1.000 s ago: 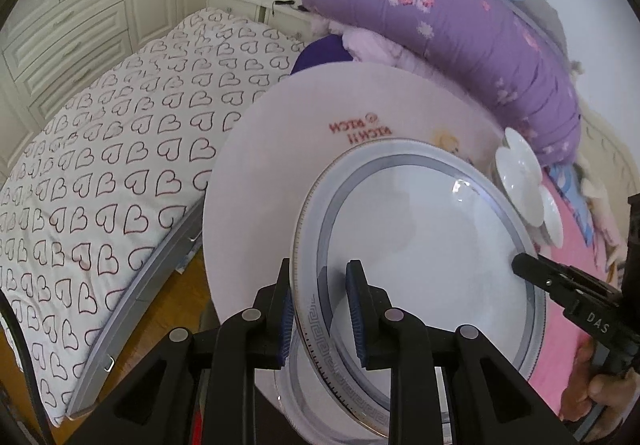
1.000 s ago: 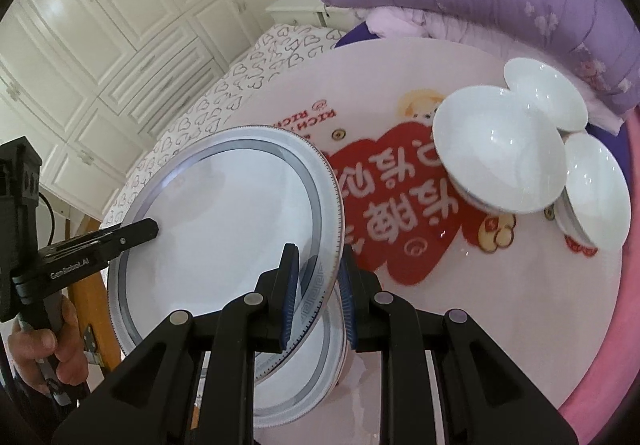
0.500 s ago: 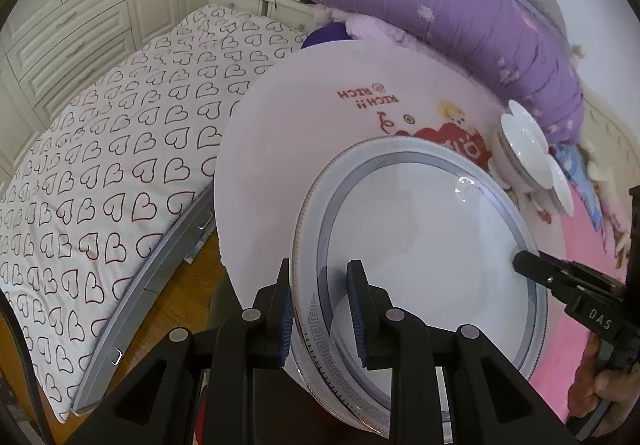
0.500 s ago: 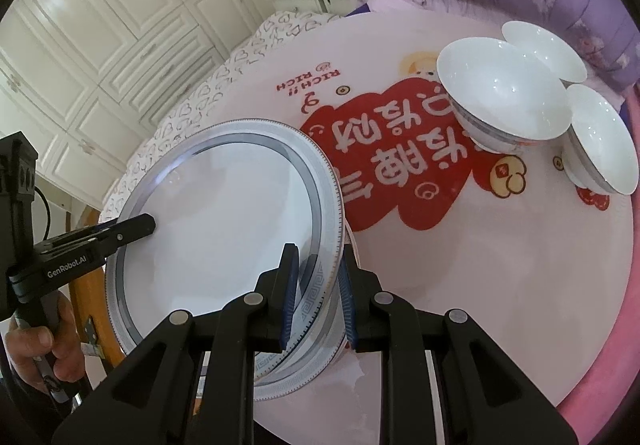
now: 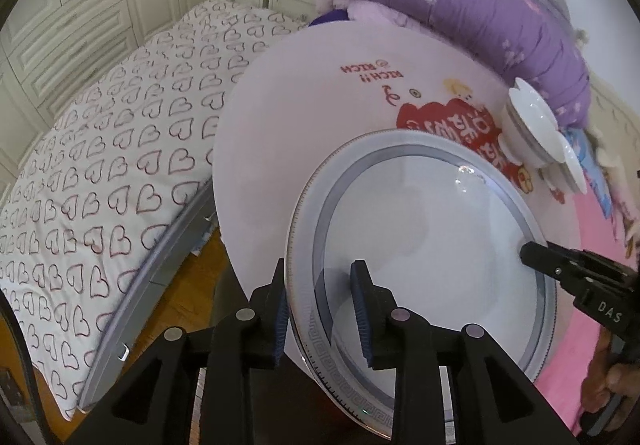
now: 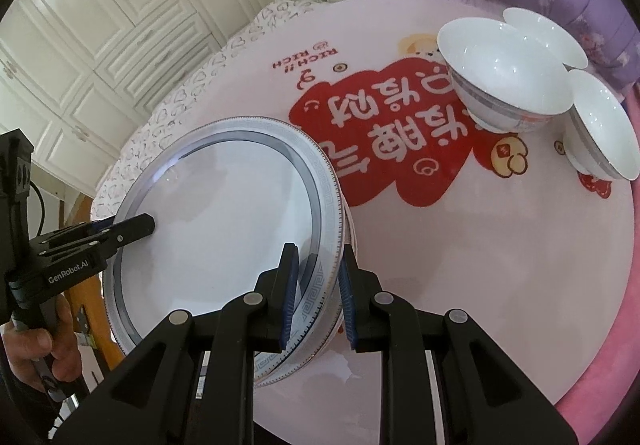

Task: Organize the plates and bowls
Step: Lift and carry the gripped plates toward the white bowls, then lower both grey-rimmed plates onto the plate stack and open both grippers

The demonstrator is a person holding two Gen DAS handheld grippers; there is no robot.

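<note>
- Left gripper: lower centre of the left wrist view; jaws opening, straddling the near rim of the grey-banded plate, a gap showing beside the inner pad.
- Grey-banded plate: lower centre, lying on the round pink table.
- Right gripper: clamped on the plate's opposite rim.
- Three white bowls: upper right, clustered on the table.
</note>
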